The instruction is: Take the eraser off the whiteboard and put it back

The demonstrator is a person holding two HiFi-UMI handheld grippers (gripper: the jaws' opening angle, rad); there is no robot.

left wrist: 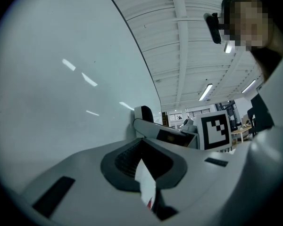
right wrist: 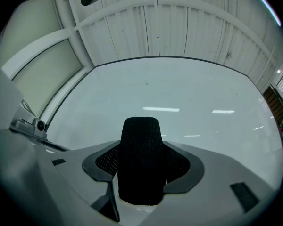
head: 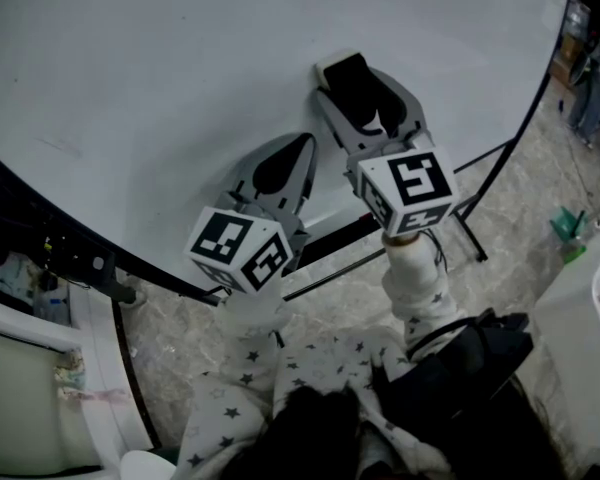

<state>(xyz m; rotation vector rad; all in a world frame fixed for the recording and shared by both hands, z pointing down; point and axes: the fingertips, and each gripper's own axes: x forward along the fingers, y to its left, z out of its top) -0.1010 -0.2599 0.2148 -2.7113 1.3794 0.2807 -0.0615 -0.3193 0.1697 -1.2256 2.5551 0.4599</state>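
One eraser (right wrist: 140,159), black felt facing the camera, is clamped between the jaws of the right gripper (head: 365,90). Its far end is close against the whiteboard (head: 180,68); whether it touches, I cannot tell. To that gripper's left, the left gripper (head: 295,150) has its jaws together on nothing, tips near the board. I'd judge the eraser is being carried, not yet put back. Next it needs setting flat on the board ahead, then the jaws spreading.

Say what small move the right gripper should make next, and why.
Probably press the eraser flat onto the whiteboard before any release: the right gripper's fingers clamp it right beside the board, and contact cannot be confirmed.
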